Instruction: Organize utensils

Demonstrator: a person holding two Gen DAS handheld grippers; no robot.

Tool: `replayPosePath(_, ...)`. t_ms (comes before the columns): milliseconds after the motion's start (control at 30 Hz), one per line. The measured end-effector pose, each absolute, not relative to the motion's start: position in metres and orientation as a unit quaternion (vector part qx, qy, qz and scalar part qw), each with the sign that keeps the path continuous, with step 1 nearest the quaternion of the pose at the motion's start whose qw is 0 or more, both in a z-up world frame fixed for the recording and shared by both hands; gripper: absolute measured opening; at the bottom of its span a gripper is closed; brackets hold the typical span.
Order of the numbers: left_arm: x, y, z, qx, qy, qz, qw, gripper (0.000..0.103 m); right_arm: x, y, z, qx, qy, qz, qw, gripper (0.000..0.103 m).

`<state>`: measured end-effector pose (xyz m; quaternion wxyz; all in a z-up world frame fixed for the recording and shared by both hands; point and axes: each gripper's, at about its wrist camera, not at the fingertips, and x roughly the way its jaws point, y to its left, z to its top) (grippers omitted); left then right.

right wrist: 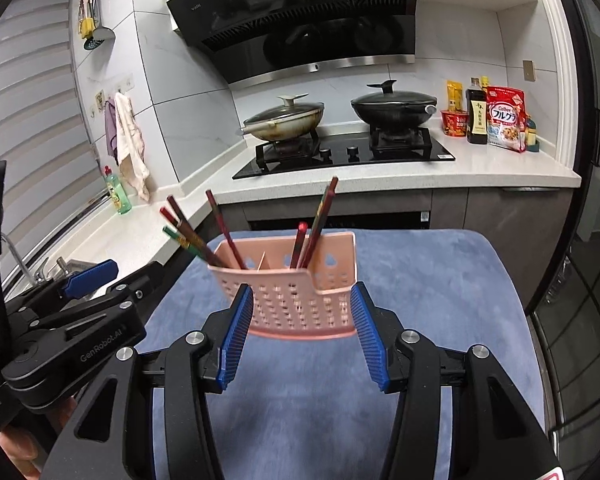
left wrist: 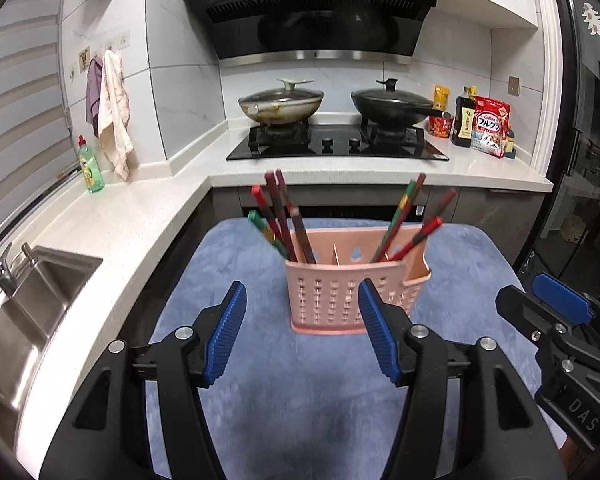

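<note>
Taking the pink utensil caddy [left wrist: 348, 300] as the fixed mark and reading from left to right: far to its left, set into the white counter, lies the steel sink [left wrist: 32, 300] with its tap, and behind that, still left of the caddy, a green dish-soap bottle [left wrist: 90, 168] stands on the counter below a hanging cloth [left wrist: 114, 120]. The caddy itself stands upright on a blue cloth mat [left wrist: 280, 400], near the mat's far edge. It is perforated and split by dividers; a bunch of red, green and dark chopsticks [left wrist: 284, 220] leans out of its left compartment, and a smaller bunch [left wrist: 408, 220] leans the other way from the right side. The middle compartment looks empty of sticks. The left gripper [left wrist: 302, 332] hangs in front of the caddy with its blue pads spread wide, nothing between them; the right-hand pad overlaps the caddy's front wall in the left wrist view, though contact cannot be told. The right gripper [right wrist: 300, 334] is likewise spread wide, its two blue pads framing the caddy's lower front corners in its own view, holding nothing. Behind the caddy, on the black hob, sit a pale lidded pan [left wrist: 281, 104] and, further right, a black lidded wok [left wrist: 392, 104]. Right of those stand a dark sauce bottle [left wrist: 465, 118] and a red cereal bag [left wrist: 490, 124].
</note>
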<state>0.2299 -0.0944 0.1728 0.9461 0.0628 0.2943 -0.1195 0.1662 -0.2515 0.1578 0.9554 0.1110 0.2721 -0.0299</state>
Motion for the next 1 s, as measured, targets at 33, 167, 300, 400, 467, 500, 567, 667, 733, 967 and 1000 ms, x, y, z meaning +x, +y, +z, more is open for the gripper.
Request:
replayPosePath(33,0.227,-0.093,0.17,0.061,0.298,-0.121,0.945,0.057,0.164,-0.251,0.156,0.112,0.274,-0.031,0.955,0.052)
replayPosePath(167,0.215,-0.09,0.157,0.061,0.306,-0.12,0.943,0.06,0.153,-0.247,0.145,0.107,0.281,-0.038,0.953,0.052)
replayPosePath(300,0.208,-0.086,0.145,0.064,0.317,-0.115,0.939,0.061,0.146,-0.245,0.133,0.107,0.292,-0.041,0.95,0.052)
replayPosePath(400,0.206,-0.083,0.138,0.06,0.326,-0.115,0.937,0.064,0.143,-0.243,0.127,0.106,0.298,-0.042,0.948,0.052)
replayPosePath(467,0.204,-0.082,0.134,0.059,0.329,-0.113,0.936,0.067,0.141,-0.242,0.125,0.105,0.299,-0.041,0.947,0.052)
replayPosePath(500,0.203,-0.082,0.132,0.06,0.33,-0.113,0.935,0.068,0.141,-0.242,0.125,0.105,0.299,-0.041,0.947,0.053)
replayPosePath(567,0.202,-0.081,0.13,0.059,0.332,-0.114,0.935,0.069,0.139,-0.24,0.126,0.1,0.297,-0.045,0.949,0.057)
replayPosePath(667,0.201,-0.08,0.128,0.058,0.333,-0.111,0.935,0.074,0.139,-0.235,0.126,0.087,0.295,-0.052,0.95,0.06)
replayPosePath(733,0.201,-0.079,0.127,0.057,0.334,-0.109,0.934,0.074,0.14,-0.233,0.125,0.079,0.294,-0.054,0.951,0.063)
replayPosePath(967,0.204,-0.076,0.124,0.055,0.336,-0.102,0.935,0.084,0.141,-0.23,0.122,0.069,0.294,-0.063,0.951,0.078)
replayPosePath(1000,0.204,-0.076,0.123,0.055,0.337,-0.102,0.934,0.085,0.142,-0.231,0.122,0.069,0.294,-0.064,0.951,0.079)
